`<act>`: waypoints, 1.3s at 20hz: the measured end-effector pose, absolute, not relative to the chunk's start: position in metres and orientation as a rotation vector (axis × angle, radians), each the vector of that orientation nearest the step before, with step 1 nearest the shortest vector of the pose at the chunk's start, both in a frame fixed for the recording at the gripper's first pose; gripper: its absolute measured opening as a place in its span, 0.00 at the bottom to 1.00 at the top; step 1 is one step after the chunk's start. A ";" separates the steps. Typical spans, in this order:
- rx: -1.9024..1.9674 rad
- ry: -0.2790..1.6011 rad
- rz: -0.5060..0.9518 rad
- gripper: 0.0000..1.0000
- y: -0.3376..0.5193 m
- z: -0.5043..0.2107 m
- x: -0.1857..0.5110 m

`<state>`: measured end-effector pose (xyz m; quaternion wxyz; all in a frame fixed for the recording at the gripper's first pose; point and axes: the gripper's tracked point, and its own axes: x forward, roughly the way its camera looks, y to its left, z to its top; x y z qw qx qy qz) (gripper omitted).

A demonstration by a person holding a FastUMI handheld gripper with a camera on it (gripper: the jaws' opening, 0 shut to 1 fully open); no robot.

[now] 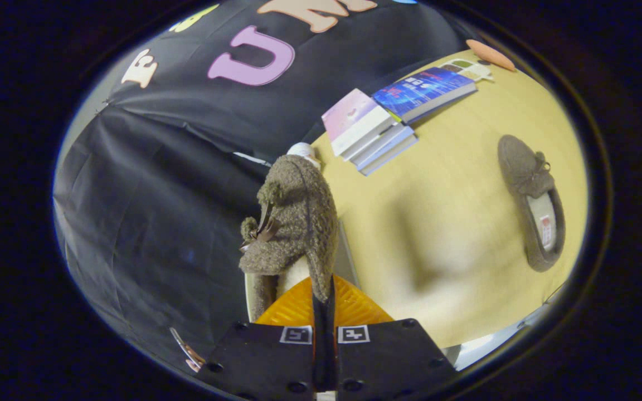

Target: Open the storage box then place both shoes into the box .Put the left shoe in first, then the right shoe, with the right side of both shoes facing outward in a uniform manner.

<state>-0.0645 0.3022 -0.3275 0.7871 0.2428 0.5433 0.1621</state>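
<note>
One fuzzy grey-brown slipper w/ a small bow and pompom point(290, 223) hangs in the gripper point(324, 303), its collar edge pinched between the two fingers, which are closed nearly together on the fabric w/ just a thin slot between them. So the claw is gripping that shoe, both fingers pressing on it. Shoe's long axis runs straight ahead along the fingers, toe pointing away, sole side toward the tabletop, bow side facing the black cloth wall.

Second matching fuzzy grey-brown slipper point(533, 203) lies flat on the pale yellow wooden tabletop point(455, 234), well apart from the held one, off to the side and beyond the fingertips. Opening faces up, pale insole w/ a small tag visible; its long axis roughly parallel to the held shoe's.

Stack of books w/ pink and blue covers point(393, 120) sits further out on the tabletop, beyond both shoes. Can't make out the storage box for sure; a pale edge just behind the held shoe's heel may be part of it, can't tell.

Judgement: first shoe is mid-carry, not yet placed. Can't tell left from right at this angle. The placing turns on keeping the shoe's axis in line w/ the fingers while turning it so its right side faces out.
</note>
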 end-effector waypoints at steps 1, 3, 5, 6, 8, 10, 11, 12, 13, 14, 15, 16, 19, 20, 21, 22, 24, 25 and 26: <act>0.522 1.184 0.367 0.03 0.315 -0.322 -0.067; 0.530 1.199 0.412 0.03 0.341 -0.314 -0.069; 0.542 1.222 0.457 0.03 0.368 -0.310 -0.072; 0.537 1.234 0.469 0.03 0.377 -0.313 -0.072; 0.491 1.257 0.478 0.03 0.394 -0.321 -0.074; 0.445 1.291 0.476 0.03 0.412 -0.334 -0.082; 0.433 1.313 0.475 0.03 0.423 -0.340 -0.086; 0.419 1.333 0.478 0.03 0.434 -0.347 -0.090; 0.403 1.348 0.474 0.03 0.443 -0.355 -0.093; 0.379 1.365 0.466 0.03 0.449 -0.365 -0.095; 0.361 1.385 0.440 0.03 0.455 -0.374 -0.098; 0.339 1.400 0.420 0.03 0.463 -0.381 -0.105; 0.296 1.433 0.377 0.03 0.478 -0.408 -0.116; 0.269 1.445 0.359 0.03 0.481 -0.418 -0.118; 0.241 1.450 0.346 0.03 0.481 -0.427 -0.118; 0.217 1.461 0.333 0.03 0.482 -0.437 -0.121; 0.187 1.491 0.305 0.03 0.490 -0.453 -0.128; 0.167 1.507 0.293 0.03 0.492 -0.459 -0.130; 0.141 1.512 0.268 0.03 0.492 -0.465 -0.131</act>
